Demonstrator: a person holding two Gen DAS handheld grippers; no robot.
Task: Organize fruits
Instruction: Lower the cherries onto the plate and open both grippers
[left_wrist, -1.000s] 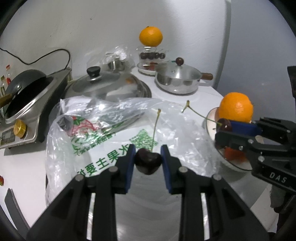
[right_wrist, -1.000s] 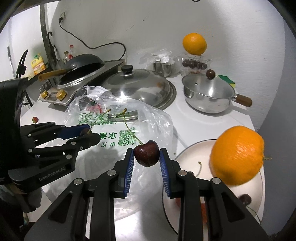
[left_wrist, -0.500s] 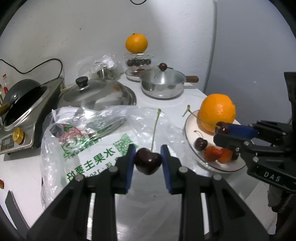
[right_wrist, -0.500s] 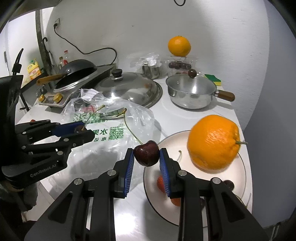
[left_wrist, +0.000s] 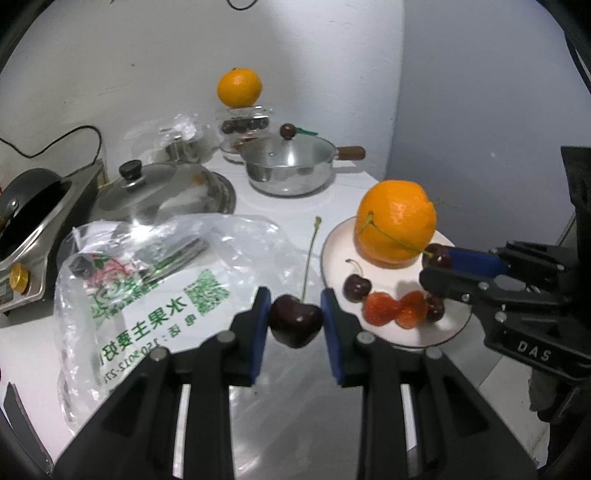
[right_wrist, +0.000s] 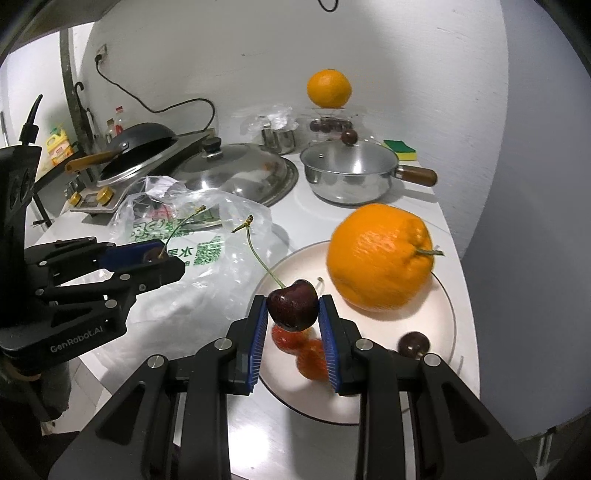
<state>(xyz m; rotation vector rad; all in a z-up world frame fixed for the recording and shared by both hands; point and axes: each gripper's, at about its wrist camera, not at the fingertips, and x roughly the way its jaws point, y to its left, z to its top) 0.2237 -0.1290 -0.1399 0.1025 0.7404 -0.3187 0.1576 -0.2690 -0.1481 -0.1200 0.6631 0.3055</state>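
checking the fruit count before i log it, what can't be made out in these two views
- Right wrist view: the strawberries on the plate are partly hidden by the right gripper and its cherry.
- Right wrist view: the small cherry sits half behind a gripper finger.
- Both views: cherries in the clear container under the far orange are too small to count.
- Left wrist view: the bag contents blur behind crinkled plastic.

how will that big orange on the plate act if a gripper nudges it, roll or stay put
The orange is round and sits free on the shallow plate, so a nudge would probably roll it. The low rim may not stop it. Its bulk beside the cherries suggests it is fairly heavy, and a roll could squash the strawberries nearby.
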